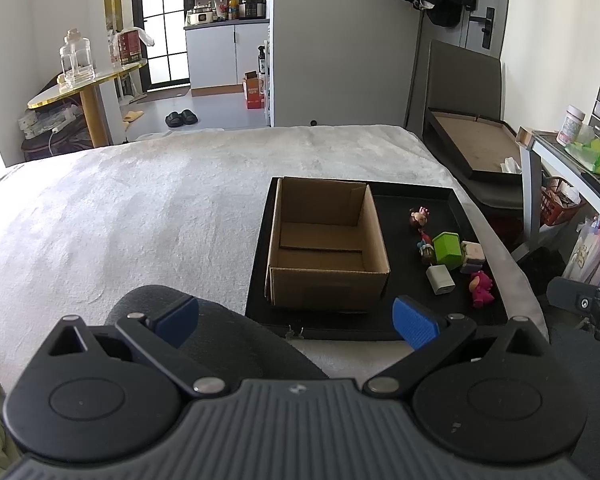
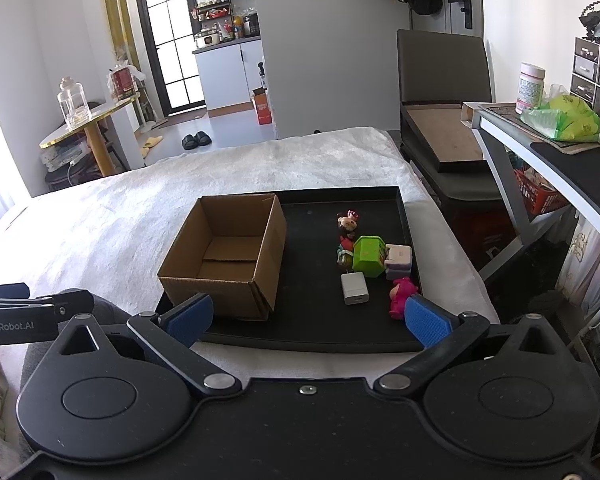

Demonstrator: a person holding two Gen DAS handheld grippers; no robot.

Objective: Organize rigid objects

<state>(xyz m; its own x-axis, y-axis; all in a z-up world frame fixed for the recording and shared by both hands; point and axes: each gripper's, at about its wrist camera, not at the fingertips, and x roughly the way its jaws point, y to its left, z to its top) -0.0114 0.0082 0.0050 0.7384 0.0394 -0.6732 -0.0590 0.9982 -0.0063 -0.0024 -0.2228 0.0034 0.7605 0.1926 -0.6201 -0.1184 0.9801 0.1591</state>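
An open, empty cardboard box stands on the left half of a black tray on a white bed. Right of the box lie small toys: a green cube, a white charger block, a pink figure, a pale lilac cube and a small doll. My left gripper is open and empty, near the tray's front edge. My right gripper is open and empty, above the tray's front edge.
The white blanket covers the bed to the left of the tray. A dark chair with a flat board and a desk stand on the right. A round gold-edged table with a glass jar stands at the far left.
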